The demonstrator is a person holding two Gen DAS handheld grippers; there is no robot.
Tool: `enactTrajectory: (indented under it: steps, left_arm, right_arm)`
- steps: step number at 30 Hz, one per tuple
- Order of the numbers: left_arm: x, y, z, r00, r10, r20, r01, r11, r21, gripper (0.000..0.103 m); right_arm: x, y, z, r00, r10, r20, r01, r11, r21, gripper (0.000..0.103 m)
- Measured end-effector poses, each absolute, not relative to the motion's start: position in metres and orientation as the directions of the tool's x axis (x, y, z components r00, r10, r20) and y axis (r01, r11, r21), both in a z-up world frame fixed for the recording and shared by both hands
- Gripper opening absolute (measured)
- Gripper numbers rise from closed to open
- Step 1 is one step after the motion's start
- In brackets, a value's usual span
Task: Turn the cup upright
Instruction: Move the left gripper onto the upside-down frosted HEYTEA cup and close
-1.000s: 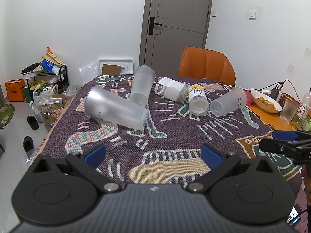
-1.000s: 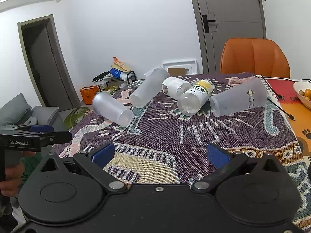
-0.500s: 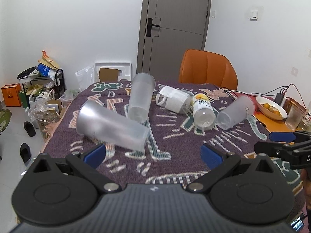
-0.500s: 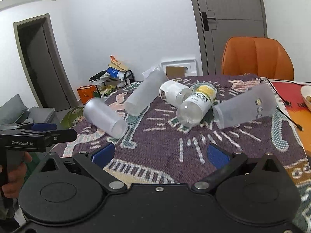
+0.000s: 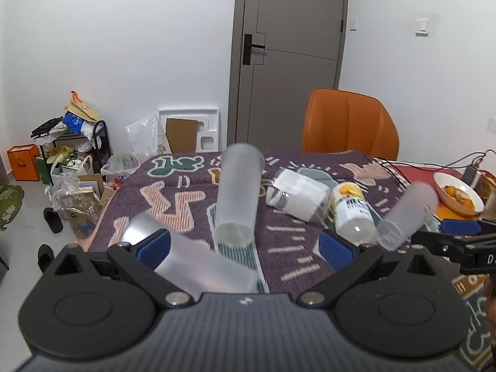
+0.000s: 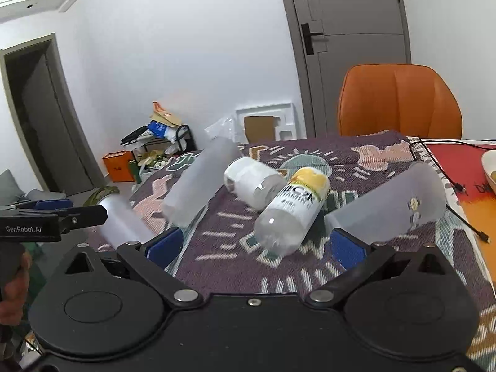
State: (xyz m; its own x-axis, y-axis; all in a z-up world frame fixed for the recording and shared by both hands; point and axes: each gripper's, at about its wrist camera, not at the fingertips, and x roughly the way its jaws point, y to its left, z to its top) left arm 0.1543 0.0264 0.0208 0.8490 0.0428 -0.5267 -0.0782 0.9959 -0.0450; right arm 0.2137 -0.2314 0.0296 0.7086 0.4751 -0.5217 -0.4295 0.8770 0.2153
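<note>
Three frosted plastic cups lie on their sides on a patterned purple cloth. The nearest cup [image 5: 198,263] lies between the open fingers of my left gripper [image 5: 245,245], low in the left wrist view; it also shows in the right wrist view [image 6: 124,226]. A second cup [image 5: 237,198] lies in the middle, also in the right wrist view [image 6: 198,183]. A third cup [image 5: 406,214] lies at the right; in the right wrist view [image 6: 387,207] it is just beyond my open, empty right gripper [image 6: 254,245].
A white mug [image 6: 251,183] and a yellow-capped bottle [image 6: 291,214] lie on their sides between the cups. An orange chair [image 5: 350,124] stands behind the table. A bowl of fruit [image 5: 458,195] and cables sit at the right. Clutter fills the floor at the left.
Both grippers have moved forward and lower toward the cups. The nearest cup now sits between the left fingers; the right-hand cup is closer to the right gripper.
</note>
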Motion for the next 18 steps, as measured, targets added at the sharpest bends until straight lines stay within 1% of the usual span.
enactTrajectory:
  steps: [3, 11, 16, 18]
  left_arm:
    - [0.175, 0.028, 0.022, 0.845, 0.056, -0.532, -0.084, 0.996, -0.028, 0.101]
    - [0.226, 0.035, 0.018, 0.823, 0.074, -0.563, -0.110, 0.994, -0.030, 0.100]
    - [0.257, 0.037, 0.007, 0.790, 0.078, -0.609, -0.114, 0.993, -0.020, 0.090]
    - [0.271, 0.040, 0.001, 0.773, 0.077, -0.630, -0.114, 0.993, -0.019, 0.089]
  right_arm:
    - [0.230, -0.229, 0.030, 0.712, 0.470, -0.523, -0.418, 0.881, 0.222, 0.103]
    - [0.273, -0.223, 0.022, 0.706, 0.462, -0.537, -0.388, 0.886, 0.252, 0.103]
    - [0.292, -0.218, 0.014, 0.689, 0.466, -0.554, -0.388, 0.884, 0.262, 0.103]
    - [0.300, -0.215, 0.010, 0.683, 0.464, -0.565, -0.388, 0.885, 0.258, 0.103]
